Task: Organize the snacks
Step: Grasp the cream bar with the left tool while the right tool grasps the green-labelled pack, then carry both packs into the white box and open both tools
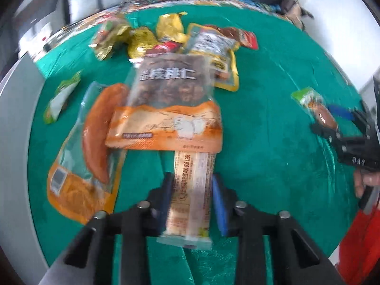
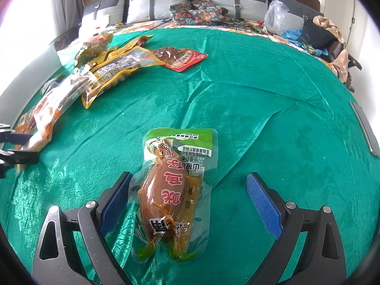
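Observation:
My left gripper [image 1: 192, 185] is shut on the narrow end of an orange and clear walnut snack packet [image 1: 171, 109] and holds it over the green cloth [image 1: 273, 142]. A sausage packet [image 1: 87, 147] lies just left of it. Several yellow, gold and red packets [image 1: 201, 47] lie in a pile beyond. My right gripper [image 2: 190, 197] is open, its blue-padded fingers on either side of a green-topped brown snack packet [image 2: 173, 190] that lies flat on the cloth. That packet [image 1: 315, 109] and the right gripper [image 1: 337, 125] also show at the right of the left wrist view.
A small green and white packet [image 1: 61, 95] lies at the far left. A red packet [image 2: 182, 58] and yellow packets [image 2: 111, 68] lie at the back left in the right wrist view. Pillows [image 2: 156, 0], a plastic bag [image 2: 275, 16] and clothes [image 2: 325, 35] line the far edge.

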The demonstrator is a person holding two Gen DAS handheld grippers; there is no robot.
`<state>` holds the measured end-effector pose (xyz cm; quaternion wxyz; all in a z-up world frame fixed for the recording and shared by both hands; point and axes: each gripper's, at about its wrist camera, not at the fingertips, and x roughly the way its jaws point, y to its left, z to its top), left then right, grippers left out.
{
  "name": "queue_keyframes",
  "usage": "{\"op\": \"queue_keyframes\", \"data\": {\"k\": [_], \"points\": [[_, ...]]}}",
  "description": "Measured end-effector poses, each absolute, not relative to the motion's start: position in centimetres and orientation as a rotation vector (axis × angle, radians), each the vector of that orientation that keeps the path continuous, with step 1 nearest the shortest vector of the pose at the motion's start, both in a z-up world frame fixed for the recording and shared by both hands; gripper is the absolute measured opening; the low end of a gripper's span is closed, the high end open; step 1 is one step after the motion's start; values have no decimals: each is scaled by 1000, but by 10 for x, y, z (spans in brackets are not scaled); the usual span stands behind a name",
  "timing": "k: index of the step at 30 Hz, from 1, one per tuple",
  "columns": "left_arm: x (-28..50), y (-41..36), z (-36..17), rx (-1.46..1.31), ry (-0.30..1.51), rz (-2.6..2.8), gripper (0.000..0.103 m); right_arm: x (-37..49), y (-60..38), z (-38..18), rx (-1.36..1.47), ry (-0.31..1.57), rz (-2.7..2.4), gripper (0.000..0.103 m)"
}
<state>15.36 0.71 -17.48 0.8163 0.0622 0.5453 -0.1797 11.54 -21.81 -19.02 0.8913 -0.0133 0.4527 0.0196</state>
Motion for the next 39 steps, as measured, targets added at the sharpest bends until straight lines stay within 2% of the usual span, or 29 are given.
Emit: {"op": "queue_keyframes", "data": {"k": [8, 9, 10, 11, 15, 24, 30, 35, 36, 37, 38, 39], "points": [[99, 21, -174, 32, 1128, -397, 28, 137, -228, -173, 136, 1179, 68, 93], [93, 25, -174, 1, 1121, -392, 28, 141, -224, -175, 132, 1202, 73, 87], [87, 31, -173, -38, 1111, -386, 28, 144, -216, -179, 89, 1233, 65, 67], [83, 36, -171, -68, 1102, -382, 28, 145, -209, -177, 17, 1228, 35, 64], [62, 58, -151, -193, 1030, -403, 28, 136, -211, -170, 79, 1248, 23, 60], [44, 135, -72, -408, 825, -383, 28, 102, -214, -126, 480, 1159, 168, 59], [37, 236, -20, -421, 722, -203, 28, 131, -91, -65, 493, 1111, 467, 59], [36, 311, -17, -357, 746, 8, 28, 149, 57, -15, 468, 1078, 743, 59], [35, 320, -19, -343, 753, 49, 30, 150, 81, -9, 457, 1072, 777, 59], [34, 332, -24, -334, 763, 90, 40, 153, 113, -1, 443, 1063, 818, 60], [34, 340, -28, -334, 773, 117, 57, 157, 137, 1, 430, 1059, 841, 62], [34, 349, -32, -335, 784, 158, 66, 161, 160, 3, 422, 1057, 861, 65]]}}
